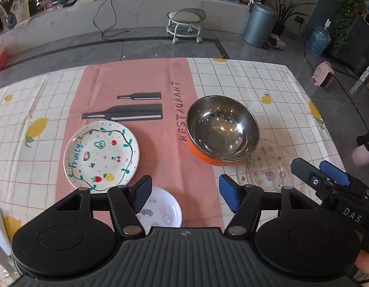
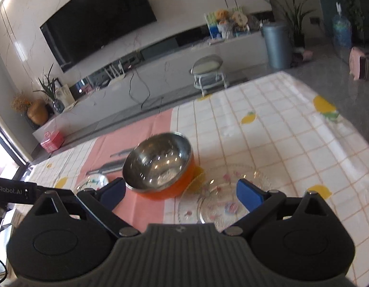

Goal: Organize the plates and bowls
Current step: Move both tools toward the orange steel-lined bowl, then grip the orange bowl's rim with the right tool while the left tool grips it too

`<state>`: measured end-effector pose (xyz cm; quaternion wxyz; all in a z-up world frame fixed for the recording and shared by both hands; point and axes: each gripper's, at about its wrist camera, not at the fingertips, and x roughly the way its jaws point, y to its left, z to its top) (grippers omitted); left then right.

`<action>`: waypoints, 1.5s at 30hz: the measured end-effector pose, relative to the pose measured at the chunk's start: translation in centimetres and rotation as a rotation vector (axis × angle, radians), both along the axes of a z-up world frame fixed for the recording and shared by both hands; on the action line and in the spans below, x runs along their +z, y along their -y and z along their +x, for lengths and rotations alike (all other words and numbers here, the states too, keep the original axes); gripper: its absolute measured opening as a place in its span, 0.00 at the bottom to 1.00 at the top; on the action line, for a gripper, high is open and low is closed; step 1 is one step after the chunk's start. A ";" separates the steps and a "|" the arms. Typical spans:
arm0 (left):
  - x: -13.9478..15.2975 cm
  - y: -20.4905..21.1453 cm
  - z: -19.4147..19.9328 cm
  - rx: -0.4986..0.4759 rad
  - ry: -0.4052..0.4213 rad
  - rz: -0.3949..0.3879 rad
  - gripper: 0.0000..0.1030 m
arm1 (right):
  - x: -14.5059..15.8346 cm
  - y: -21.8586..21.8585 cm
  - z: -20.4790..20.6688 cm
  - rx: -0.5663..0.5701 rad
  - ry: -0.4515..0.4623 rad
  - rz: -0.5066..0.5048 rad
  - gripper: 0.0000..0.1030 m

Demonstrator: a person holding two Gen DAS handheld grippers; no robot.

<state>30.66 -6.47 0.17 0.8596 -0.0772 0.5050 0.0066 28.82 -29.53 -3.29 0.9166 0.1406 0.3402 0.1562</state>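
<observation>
left gripper (image 1: 184, 197) fingers spread | right gripper (image 2: 181, 192) fingers spread | round steel bowl (image 1: 222, 130) | beaded glass plate (image 1: 268, 167)

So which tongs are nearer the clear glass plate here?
Right. The right tongs hang open just at the clear glass plate's near rim; the left tongs sit open further left, over the small white dish.

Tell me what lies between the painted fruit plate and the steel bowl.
Nothing stands between the fruit plate and the steel bowl: only bare pink mat with "RESTAURANT" lettering, in the left wrist view.
</observation>
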 end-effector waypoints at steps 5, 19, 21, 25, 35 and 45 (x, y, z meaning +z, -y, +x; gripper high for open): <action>-1.6 0.1 2.1 -0.009 -0.046 -0.044 0.73 | -0.6 1.5 1.4 -0.033 0.012 0.150 0.95; -4.0 0.9 5.4 0.006 -0.055 -0.044 0.73 | -3.6 0.2 6.4 -0.024 -0.080 0.089 0.95; -4.2 1.1 5.7 0.005 -0.043 -0.053 0.73 | -3.9 0.5 6.9 -0.021 -0.090 0.095 0.95; -5.1 1.5 6.4 0.044 -0.058 -0.051 0.73 | -4.6 0.3 8.3 -0.003 -0.111 0.091 0.95; -7.7 2.5 7.9 0.036 -0.096 -0.021 0.73 | -6.6 -0.1 11.4 0.048 -0.192 0.086 0.75; -9.6 2.4 8.6 0.026 -0.094 0.005 0.71 | -7.5 -1.6 12.0 0.099 -0.217 0.034 0.55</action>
